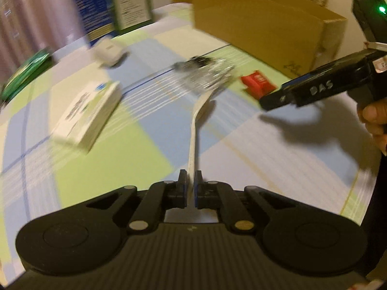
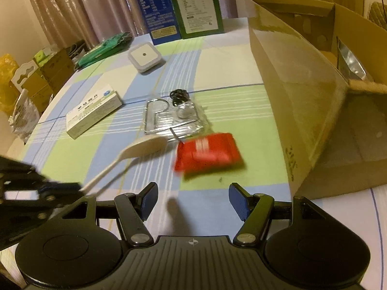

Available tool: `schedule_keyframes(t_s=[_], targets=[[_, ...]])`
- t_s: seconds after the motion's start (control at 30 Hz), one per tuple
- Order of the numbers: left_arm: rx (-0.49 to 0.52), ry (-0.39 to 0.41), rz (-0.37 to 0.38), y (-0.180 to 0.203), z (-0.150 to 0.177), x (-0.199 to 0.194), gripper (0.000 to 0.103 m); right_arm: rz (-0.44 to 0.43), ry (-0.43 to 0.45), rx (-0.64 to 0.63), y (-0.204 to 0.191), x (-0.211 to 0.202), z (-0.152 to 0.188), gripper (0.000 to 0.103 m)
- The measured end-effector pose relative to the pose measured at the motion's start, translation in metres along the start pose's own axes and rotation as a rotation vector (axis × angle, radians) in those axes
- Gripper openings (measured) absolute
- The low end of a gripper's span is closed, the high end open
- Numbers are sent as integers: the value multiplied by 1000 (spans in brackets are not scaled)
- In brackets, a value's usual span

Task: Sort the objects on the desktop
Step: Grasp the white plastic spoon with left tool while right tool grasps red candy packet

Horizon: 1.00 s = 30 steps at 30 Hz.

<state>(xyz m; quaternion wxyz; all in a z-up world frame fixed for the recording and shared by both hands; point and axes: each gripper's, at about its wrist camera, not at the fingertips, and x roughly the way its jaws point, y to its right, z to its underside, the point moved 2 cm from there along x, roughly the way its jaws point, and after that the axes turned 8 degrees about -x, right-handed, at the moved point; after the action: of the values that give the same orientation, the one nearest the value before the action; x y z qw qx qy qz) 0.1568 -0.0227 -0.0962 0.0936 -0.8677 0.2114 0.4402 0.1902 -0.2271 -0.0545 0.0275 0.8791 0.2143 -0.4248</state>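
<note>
Left of the carton (image 2: pixel 297 91), the white medicine box (image 2: pixel 94 113) lies flat on the checked cloth (image 2: pixel 217 101), with the square white puck (image 2: pixel 144 56) beyond it, toward the tall boxes (image 2: pixel 179 7) at the back. Nearer the carton, the pale spoon (image 2: pixel 135 149) is off the cloth, its bowl hanging just short of the clear packet (image 2: pixel 173 117). The left gripper (image 1: pixel 190 186) is pinched tight on the handle's tail end. The spoon looks light, thin and stiff, probably smooth plastic, so gripped that far back it may pivot or slip; a hold nearer mid-handle would be steadier. That gripper slopes down toward the cloth, handle running straight out ahead. Right of the spoon, the red sachet (image 2: pixel 208 153) lies flat just beside the carton's near wall; it looks soft and light, best nipped across its short sides. The right gripper (image 2: pixel 193 203) hovers above the cloth just short of the sachet, jaws spread and empty, also sloping down, a hand (image 1: pixel 373 120) wrapped round its grip.
</note>
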Motion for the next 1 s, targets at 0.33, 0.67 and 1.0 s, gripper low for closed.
schedule_keyframes(t_s=[0.33,0.67,1.0], targets=[[-93,43,-23,-13,1,-6,26,91,62,-89,-12,12,-17,76],[-148,38,-30,-22,-3,5,37,161,15,-118,-9,45,-21,77],[-167,64,-52,-23,-13,15,42,145,6,-150,-22,43,-14,48]])
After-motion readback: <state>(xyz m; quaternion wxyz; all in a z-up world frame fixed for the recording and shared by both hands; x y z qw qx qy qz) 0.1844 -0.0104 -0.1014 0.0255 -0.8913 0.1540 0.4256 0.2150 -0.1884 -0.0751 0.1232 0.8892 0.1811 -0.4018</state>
